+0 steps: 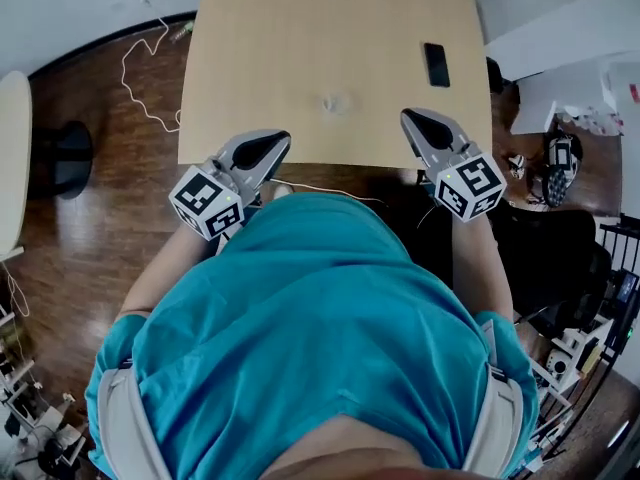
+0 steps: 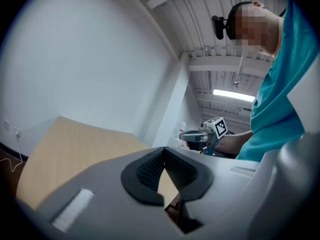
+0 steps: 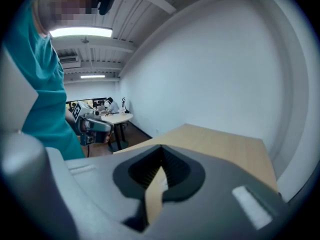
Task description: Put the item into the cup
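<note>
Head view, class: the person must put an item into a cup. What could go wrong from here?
1. The left gripper and right gripper are both shut and empty at the table's near edge; reaching in like that might shove the small pale object instead of gripping it. That object is too faint to identify.
2. The phone lies beyond the right gripper and might get knocked.

Soft, even indoor light: the pale table [image 1: 330, 58] is bright and almost shadowless, while the wooden floor [image 1: 90, 218] around it is dim. A ceiling strip light [image 3: 80, 32] blows out to white glare. Both gripper views bend strongly and darken at the edges. Close to the lens, the left gripper [image 2: 164, 156] and right gripper [image 3: 161, 156] look soft.
</note>
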Demonstrator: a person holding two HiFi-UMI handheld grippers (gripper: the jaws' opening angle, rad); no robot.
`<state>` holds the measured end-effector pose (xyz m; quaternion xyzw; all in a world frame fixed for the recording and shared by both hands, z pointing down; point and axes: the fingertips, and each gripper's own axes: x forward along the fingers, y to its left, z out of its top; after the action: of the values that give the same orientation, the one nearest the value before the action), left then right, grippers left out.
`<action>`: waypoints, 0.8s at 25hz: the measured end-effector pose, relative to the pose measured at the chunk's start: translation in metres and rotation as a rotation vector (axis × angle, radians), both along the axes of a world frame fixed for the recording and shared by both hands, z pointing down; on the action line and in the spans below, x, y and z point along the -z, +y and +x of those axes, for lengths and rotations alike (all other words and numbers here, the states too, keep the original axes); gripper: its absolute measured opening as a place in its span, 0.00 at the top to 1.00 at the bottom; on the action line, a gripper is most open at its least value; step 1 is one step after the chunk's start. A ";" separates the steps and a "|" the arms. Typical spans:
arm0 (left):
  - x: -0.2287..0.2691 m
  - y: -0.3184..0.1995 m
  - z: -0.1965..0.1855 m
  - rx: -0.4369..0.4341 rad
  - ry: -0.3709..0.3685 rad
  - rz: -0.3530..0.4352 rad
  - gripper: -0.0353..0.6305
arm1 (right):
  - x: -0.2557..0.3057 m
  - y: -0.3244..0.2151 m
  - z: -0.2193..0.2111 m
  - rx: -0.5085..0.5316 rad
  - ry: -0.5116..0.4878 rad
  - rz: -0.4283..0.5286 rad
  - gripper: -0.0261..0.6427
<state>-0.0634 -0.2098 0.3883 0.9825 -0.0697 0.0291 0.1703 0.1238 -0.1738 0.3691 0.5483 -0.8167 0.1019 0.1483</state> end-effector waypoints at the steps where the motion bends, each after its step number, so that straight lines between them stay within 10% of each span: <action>1: 0.005 0.012 0.006 -0.009 0.002 0.010 0.94 | 0.008 0.016 0.006 -0.009 0.000 0.016 0.96; 7: 0.031 0.099 0.067 -0.038 0.009 0.082 0.94 | 0.032 0.131 0.063 -0.054 -0.021 0.115 0.96; 13: 0.010 0.217 0.117 -0.005 0.030 -0.030 0.94 | 0.008 0.249 0.099 -0.036 -0.062 0.107 0.96; 20: 0.026 0.323 0.104 0.062 -0.032 0.050 0.94 | -0.006 0.341 0.096 0.039 -0.147 0.101 0.96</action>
<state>0.0406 0.1137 0.3624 0.9832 -0.1035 0.0377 0.1456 0.2195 0.1673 0.3751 0.5303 -0.8399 0.0978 0.0619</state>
